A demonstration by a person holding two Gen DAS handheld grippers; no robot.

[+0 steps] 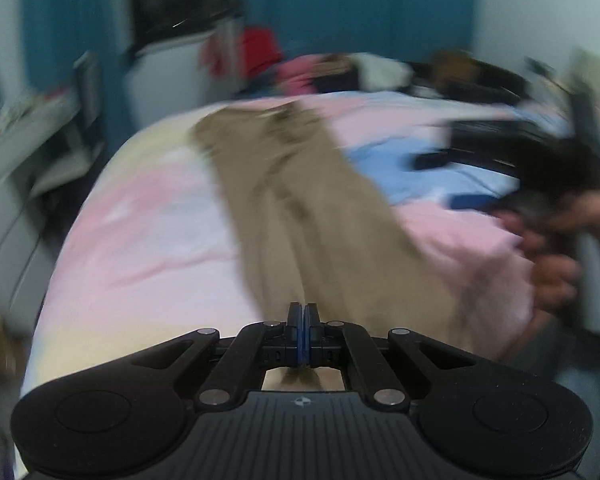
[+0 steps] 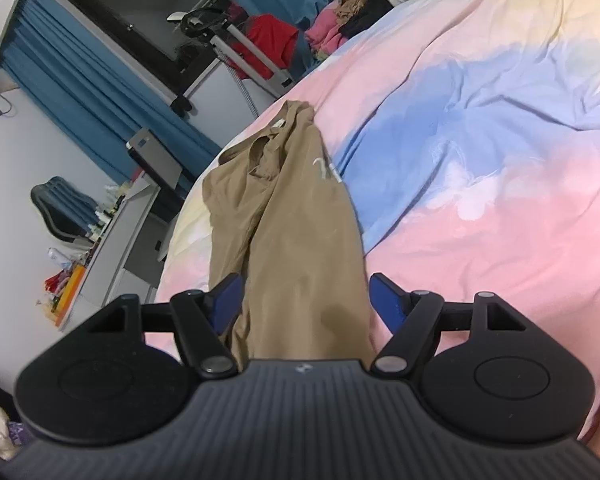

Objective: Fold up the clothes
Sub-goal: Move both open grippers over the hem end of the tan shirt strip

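Note:
Tan trousers (image 1: 300, 200) lie stretched lengthwise on the bed, waistband at the far end. My left gripper (image 1: 303, 314) is shut on the near end of the trousers; the cloth runs away from its closed blue pads. The left wrist view is blurred. My right gripper (image 2: 304, 296) is open, its blue fingers (image 2: 228, 292) either side of the near end of the trousers (image 2: 296, 216), just above the cloth. It also shows at the right of the left wrist view (image 1: 540, 168), held in a hand.
The bed sheet (image 2: 480, 160) is pink, blue and yellow. A pile of clothes (image 2: 352, 12) lies at the far end of the bed. A desk (image 2: 116, 240) with clutter stands to the left, blue curtains (image 2: 84, 92) behind it.

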